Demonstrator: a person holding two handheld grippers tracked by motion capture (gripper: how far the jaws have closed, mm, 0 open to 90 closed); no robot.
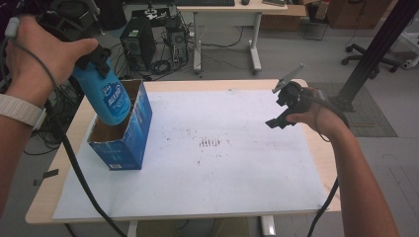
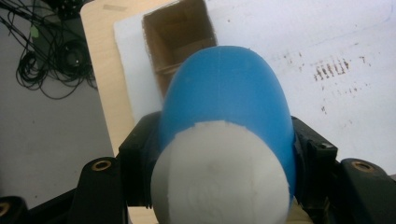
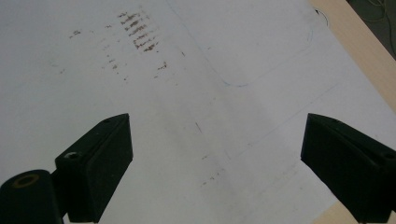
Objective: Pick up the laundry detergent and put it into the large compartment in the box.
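The blue bottle [image 1: 109,97] is pinched by the left gripper [image 1: 96,61] above the box [image 1: 129,137] at left, not yet dropped in, while the right gripper [image 3: 215,154] is spread wide.

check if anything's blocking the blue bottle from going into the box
Nothing visible does. The left tongs hold the blue bottle tilted just above the blue box, whose open compartments look empty. The right tongs hover apart over the white sheet.
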